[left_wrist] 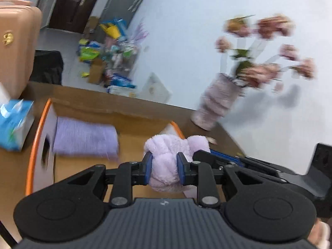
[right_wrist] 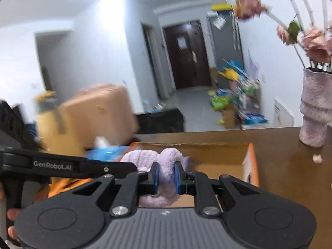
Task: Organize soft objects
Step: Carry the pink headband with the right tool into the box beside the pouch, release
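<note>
I have the plush [left_wrist: 166, 166] pinched in both tongs: the left gripper [left_wrist: 165, 169] presses its blue pads into one bunched part of the lilac fleece, and the right gripper [right_wrist: 166, 176] is pressed nearly together on another fold of it, so the soft thing hangs between my two hands, over the open box [left_wrist: 99, 108] with the orange rim. That box sits on the brown table [right_wrist: 280, 155], near its back edge, and a folded purple cloth [left_wrist: 85, 138] already lies inside it toward the left wall. A blue tissue pack [left_wrist: 14, 122] stands just outside the box on the left, and a pink vase [left_wrist: 215, 101] of flowers stands at the table's far right corner. My worry from here is mostly the grip: each hold takes only a fold of fleece, so I judge a quick swing could let the pile slide out of one pair of pads and leave the plush dangling from the other. If my hands drift apart, the fabric stretches and could pull free. If I let go too near the orange rim, it may drape over the wall instead of dropping in, or land on the cloth and rumple it. A wide sweep to the right could clip the vase, which looks top-heavy.
</note>
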Action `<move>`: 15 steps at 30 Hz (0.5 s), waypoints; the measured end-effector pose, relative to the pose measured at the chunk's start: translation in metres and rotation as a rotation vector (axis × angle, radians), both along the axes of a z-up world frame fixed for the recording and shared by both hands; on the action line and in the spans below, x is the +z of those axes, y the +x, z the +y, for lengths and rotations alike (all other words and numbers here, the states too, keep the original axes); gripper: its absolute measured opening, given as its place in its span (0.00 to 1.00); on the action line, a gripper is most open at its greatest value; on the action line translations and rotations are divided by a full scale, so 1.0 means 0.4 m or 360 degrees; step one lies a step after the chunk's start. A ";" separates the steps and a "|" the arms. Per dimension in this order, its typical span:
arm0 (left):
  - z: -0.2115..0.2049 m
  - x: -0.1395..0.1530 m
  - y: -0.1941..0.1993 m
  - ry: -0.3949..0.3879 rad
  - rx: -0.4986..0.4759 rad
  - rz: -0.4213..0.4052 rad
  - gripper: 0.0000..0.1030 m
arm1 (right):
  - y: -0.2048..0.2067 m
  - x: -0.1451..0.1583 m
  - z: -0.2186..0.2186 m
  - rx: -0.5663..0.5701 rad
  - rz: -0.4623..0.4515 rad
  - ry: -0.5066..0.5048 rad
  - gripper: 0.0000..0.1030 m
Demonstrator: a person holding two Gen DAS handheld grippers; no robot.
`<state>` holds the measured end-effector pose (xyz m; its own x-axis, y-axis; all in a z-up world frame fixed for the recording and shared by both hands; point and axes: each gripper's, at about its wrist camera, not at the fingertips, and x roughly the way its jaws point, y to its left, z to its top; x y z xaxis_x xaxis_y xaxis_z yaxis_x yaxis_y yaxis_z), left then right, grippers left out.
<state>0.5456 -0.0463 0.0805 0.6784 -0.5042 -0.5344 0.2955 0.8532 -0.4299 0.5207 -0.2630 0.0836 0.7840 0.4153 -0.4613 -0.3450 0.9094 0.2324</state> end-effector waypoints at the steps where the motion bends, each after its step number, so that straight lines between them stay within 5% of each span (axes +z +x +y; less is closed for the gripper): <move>1: -0.016 -0.014 0.049 0.0019 0.0022 0.0016 0.24 | 0.067 -0.008 -0.005 -0.0018 0.0047 0.0001 0.14; 7: -0.079 -0.150 0.289 0.0137 0.0089 0.0135 0.26 | 0.403 -0.128 0.006 -0.0117 0.0342 -0.0137 0.15; 11: -0.081 -0.202 0.331 0.0243 0.0146 0.0172 0.31 | 0.481 -0.201 0.040 -0.0137 0.0452 -0.0229 0.19; 13: -0.068 -0.210 0.329 0.0301 0.0185 0.0158 0.50 | 0.483 -0.216 0.048 -0.0128 0.0450 -0.0239 0.21; 15: -0.056 -0.205 0.315 0.0301 0.0179 0.0119 0.52 | 0.480 -0.218 0.050 -0.0124 0.0439 -0.0242 0.30</move>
<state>0.6718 -0.0686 -0.0016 0.6796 -0.3138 -0.6630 0.1676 0.9464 -0.2762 0.7127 -0.2430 -0.0034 0.6476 0.2688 -0.7130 -0.2157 0.9621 0.1667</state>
